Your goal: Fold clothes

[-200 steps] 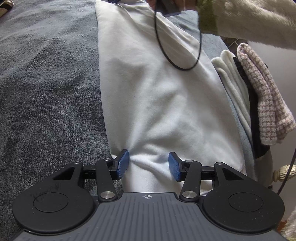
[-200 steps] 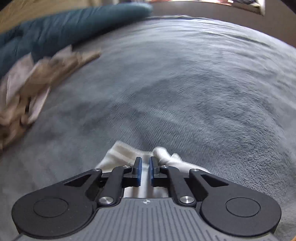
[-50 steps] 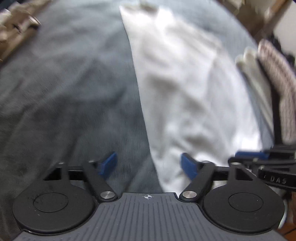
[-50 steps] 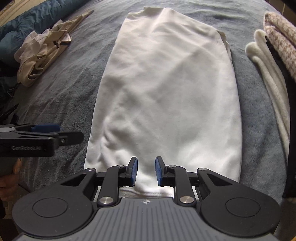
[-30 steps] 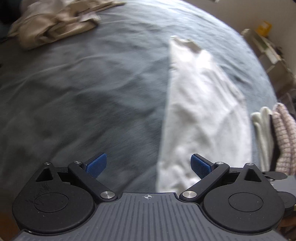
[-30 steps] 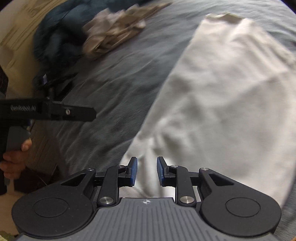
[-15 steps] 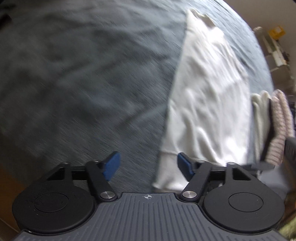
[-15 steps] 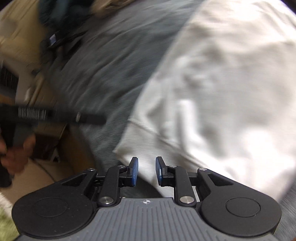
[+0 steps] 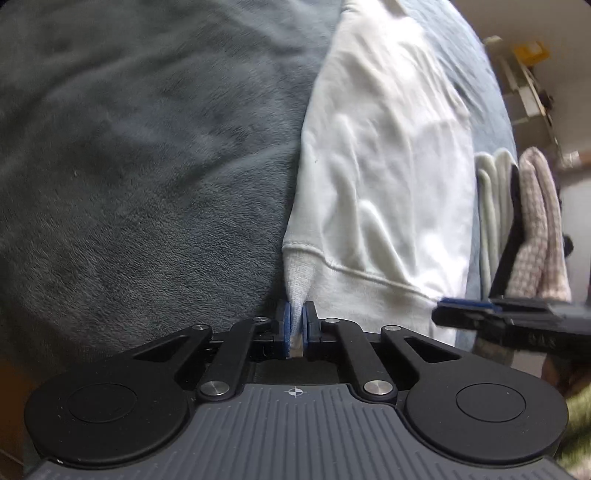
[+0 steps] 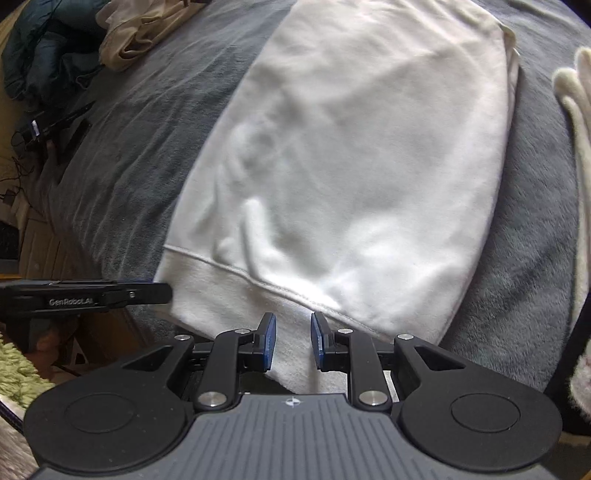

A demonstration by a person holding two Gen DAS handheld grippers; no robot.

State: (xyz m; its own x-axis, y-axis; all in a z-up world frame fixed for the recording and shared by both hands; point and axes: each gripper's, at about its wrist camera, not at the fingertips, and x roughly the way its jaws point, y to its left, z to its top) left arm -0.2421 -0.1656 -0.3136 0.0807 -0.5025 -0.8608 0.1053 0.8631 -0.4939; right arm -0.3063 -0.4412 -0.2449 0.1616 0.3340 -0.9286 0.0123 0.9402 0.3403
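A white sweatshirt lies lengthwise on the grey blanket, folded into a long strip with its ribbed hem nearest me. My left gripper is shut on the hem's left corner, which is pulled up into a point. In the right wrist view the same sweatshirt fills the middle. My right gripper stands open with the ribbed hem lying between its blue pads. The left gripper shows there at the hem's left corner, and the right gripper shows at the hem's right end in the left wrist view.
A stack of folded clothes, cream, black and pink check, sits right of the sweatshirt. Beige garments and a dark blue one lie at the far left. The bed's near edge runs just under both grippers; a green rug is below.
My left gripper has shut on the hem's left corner; half a second ago it was open. My right gripper has moved onto the hem, still open.
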